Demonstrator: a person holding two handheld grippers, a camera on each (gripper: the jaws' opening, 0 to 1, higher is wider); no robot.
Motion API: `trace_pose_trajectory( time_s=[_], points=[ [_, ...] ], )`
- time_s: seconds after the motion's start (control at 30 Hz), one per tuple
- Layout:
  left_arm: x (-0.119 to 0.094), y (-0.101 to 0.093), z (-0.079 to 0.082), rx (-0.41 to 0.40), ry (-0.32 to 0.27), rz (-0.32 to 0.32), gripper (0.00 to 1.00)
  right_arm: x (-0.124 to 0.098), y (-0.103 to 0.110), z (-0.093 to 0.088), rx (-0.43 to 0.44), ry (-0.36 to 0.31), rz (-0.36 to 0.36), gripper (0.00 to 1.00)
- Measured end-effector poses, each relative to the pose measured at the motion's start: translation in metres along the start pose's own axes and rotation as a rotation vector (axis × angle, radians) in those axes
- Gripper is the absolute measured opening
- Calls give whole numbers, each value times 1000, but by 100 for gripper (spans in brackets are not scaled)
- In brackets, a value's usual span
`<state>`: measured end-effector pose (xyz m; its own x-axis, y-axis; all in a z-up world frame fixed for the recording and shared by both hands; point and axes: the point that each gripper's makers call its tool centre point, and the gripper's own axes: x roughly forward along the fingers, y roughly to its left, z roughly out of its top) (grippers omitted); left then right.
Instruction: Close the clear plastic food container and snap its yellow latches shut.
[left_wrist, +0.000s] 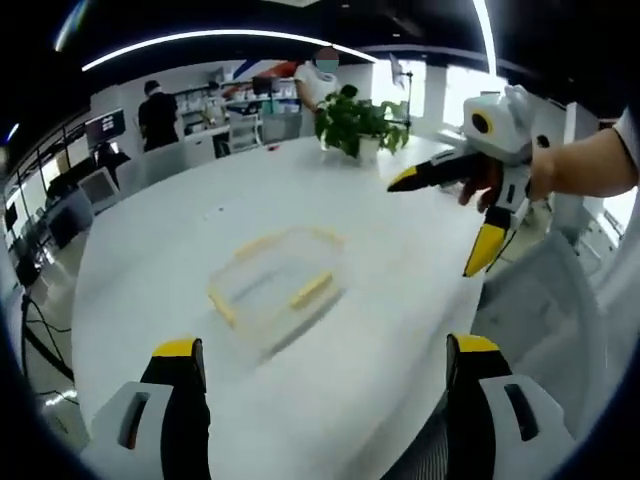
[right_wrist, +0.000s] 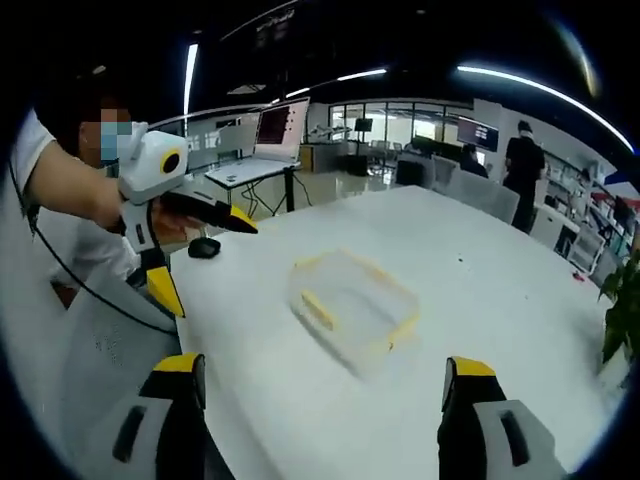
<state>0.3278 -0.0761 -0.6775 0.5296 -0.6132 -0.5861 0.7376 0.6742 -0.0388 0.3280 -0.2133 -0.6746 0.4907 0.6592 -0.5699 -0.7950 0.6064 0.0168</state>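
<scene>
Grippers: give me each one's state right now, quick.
Left gripper: open, holding nothing, back from the container.
Right gripper: open, holding nothing, above the table.

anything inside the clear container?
Through the clear container only white table shows; nothing is visibly inside it. Blur and its yellow latches could hide small items.

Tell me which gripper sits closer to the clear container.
Hard to call; neither is clearly nearer. Both the left gripper and the right gripper hover open, well short of the clear container, approaching from opposite sides over the white table.
</scene>
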Motion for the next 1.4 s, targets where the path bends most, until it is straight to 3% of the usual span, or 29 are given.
trace_pose_trajectory(
  time_s=[0.4, 0.8, 1.4],
  points=[
    [-20, -24, -9, -10, -12, 10, 99, -22, 30, -13, 25, -27, -5, 99],
    [-28, -49, -23, -43, -13, -6, 99, -38, 41, -18, 60, -40, -21, 99],
    [-32, -56, -30, -74, -16, -4, 98, -44, 49, -29, 98, -44, -24, 99]
  ],
)
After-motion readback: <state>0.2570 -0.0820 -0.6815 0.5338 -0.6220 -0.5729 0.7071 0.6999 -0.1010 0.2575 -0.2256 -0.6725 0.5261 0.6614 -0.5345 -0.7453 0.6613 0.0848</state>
